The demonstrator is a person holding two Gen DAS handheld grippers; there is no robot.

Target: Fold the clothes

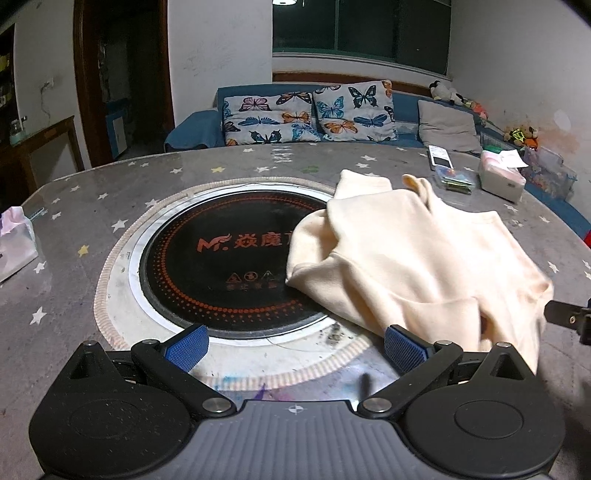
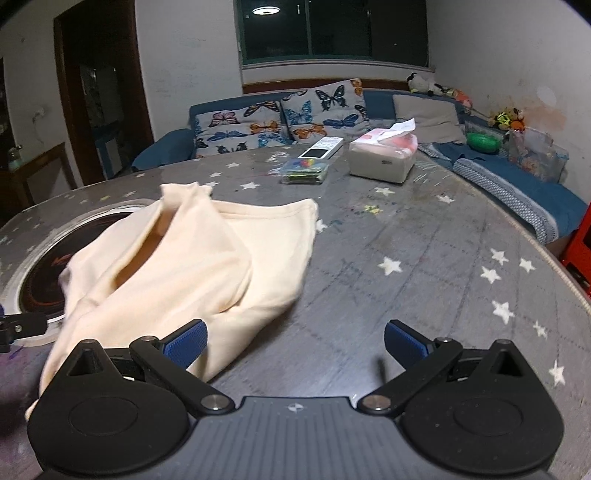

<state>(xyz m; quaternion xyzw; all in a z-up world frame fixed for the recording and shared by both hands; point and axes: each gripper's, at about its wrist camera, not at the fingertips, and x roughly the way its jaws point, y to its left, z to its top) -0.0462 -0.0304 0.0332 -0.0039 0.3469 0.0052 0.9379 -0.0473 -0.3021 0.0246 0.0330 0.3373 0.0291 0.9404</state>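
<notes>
I hold both claws spread wide and empty, left gripper (image 1: 295, 345) and right gripper (image 2: 295, 341), flanking the crumpled cream garment (image 1: 417, 258) mid-frame to pinch its edges

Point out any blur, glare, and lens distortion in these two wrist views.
Left wrist view: the crumpled cream fabric garment smears at its near right edge, motion blur; the ceiling lamp reflects faintly on the grey star-patterned tabletop; the table rim bows from fisheye. Right wrist view: the garment's near left edge is smeared too; the lamp's reflection glows in the dark window; corners vignette black.
</notes>
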